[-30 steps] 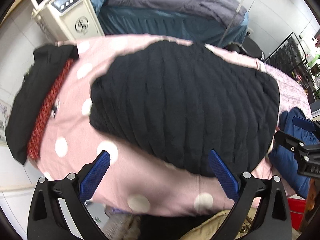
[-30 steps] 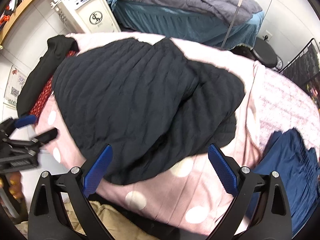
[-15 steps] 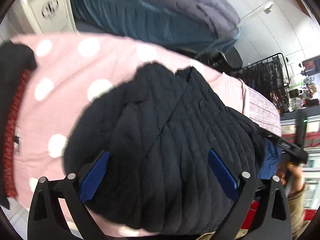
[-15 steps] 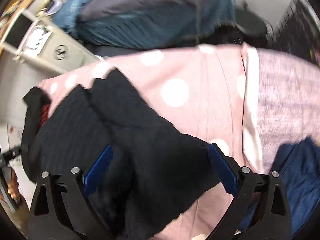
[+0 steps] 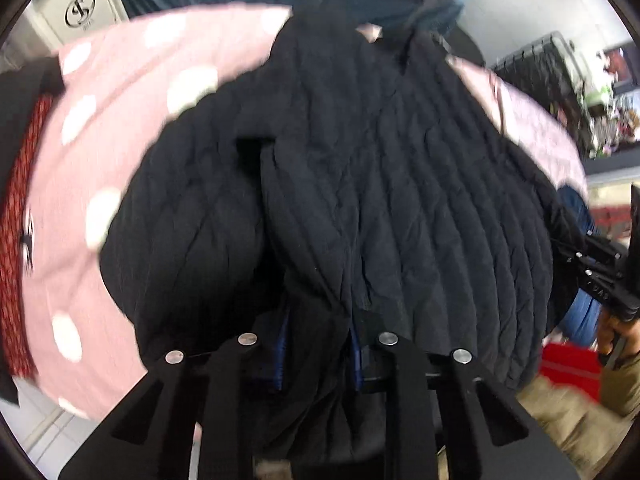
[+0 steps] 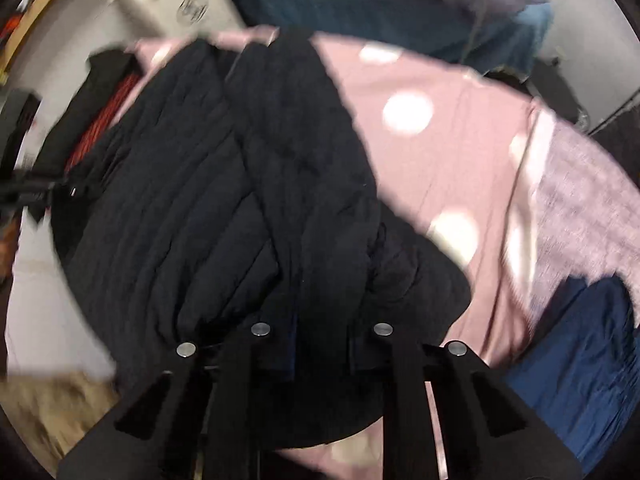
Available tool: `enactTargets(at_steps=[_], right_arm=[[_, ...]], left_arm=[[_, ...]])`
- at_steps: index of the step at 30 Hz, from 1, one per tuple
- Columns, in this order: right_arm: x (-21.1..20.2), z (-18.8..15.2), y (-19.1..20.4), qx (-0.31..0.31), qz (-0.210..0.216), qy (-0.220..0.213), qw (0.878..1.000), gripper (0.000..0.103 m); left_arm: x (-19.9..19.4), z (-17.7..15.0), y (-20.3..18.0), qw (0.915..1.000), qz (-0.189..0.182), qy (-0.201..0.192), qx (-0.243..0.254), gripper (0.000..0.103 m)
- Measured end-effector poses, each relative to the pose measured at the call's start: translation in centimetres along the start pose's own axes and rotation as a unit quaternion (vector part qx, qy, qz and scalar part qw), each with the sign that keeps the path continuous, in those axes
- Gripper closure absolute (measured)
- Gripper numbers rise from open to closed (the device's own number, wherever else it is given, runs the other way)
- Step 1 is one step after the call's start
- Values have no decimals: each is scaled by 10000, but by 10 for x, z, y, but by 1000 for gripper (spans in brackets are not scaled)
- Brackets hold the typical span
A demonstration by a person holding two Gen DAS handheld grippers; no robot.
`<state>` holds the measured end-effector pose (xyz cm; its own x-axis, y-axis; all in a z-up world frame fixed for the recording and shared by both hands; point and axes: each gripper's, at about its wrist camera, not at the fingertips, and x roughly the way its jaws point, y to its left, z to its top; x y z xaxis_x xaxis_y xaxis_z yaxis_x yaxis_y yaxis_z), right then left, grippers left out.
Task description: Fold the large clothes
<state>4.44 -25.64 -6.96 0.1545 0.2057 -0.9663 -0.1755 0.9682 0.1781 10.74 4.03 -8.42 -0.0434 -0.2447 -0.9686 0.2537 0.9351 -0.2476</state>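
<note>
Fingers [image 5: 282, 354] of the left gripper [image 5: 318, 356] are pinching a bunched fold of the black quilted jacket [image 5: 400, 200], the blue pads drawn close with dark fabric pressed between them. On the other side, the right gripper [image 6: 322, 350] is clamping the jacket's near edge in the same way, its fingers [image 6: 290, 354] nearly buried in cloth. From both grips the jacket is spreading away across the pink bedspread [image 5: 120, 92] with white dots, its quilted ridges running lengthwise and one panel lying folded over the middle. In the left wrist view the right gripper is showing at the far right edge, holding the jacket's other corner. Beyond the jacket, a black and red garment [image 5: 24, 148] is lying on the bedspread's left side, and a blue garment [image 6: 580, 360] is resting at the right. Behind the bedspread, a teal bed [image 6: 380, 4] and a white machine [image 6: 176, 4] are standing.
</note>
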Motion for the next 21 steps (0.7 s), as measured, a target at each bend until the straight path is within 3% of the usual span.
enactTargets(at_steps=[4, 6, 9, 10, 11, 12, 13, 15, 17, 20, 21], right_arm=[[50, -78, 14, -107, 293, 1060, 9939, 86], [85, -115, 21, -276, 24, 1527, 9879, 85], [116, -142, 27, -368, -411, 1781, 9825, 66], [119, -143, 29, -365, -465, 1804, 9818, 50], [117, -141, 33, -373, -407, 1740, 9832, 35], [112, -138, 35, -395, -362, 1615, 9854, 32], [102, -133, 38, -451, -383, 1402, 9884, 31], [79, -121, 41, -634, -409, 1033, 9918, 31], [54, -107, 42, -774, -429, 639, 9940, 25], [13, -84, 37, -761, -181, -2, 9969, 19], [3, -76, 34, -708, -115, -202, 9972, 17]], left_arm=[[51, -70, 4, 9980, 24, 618, -123, 82], [78, -95, 9, 9963, 263, 784, -224, 81], [101, -117, 19, 9946, 446, 762, -537, 76], [102, -120, 21, 9948, 433, 698, -609, 73], [99, -122, 21, 9957, 352, 558, -654, 66], [94, -123, 21, 9964, 289, 480, -642, 58], [88, -124, 19, 9970, 240, 426, -606, 55], [63, -123, 18, 9991, 92, 173, -386, 36], [34, -124, 14, 9996, 84, -133, -232, 27], [-19, -114, 12, 9973, -275, -679, -20, 24], [-32, -110, 12, 9956, -311, -888, 6, 15]])
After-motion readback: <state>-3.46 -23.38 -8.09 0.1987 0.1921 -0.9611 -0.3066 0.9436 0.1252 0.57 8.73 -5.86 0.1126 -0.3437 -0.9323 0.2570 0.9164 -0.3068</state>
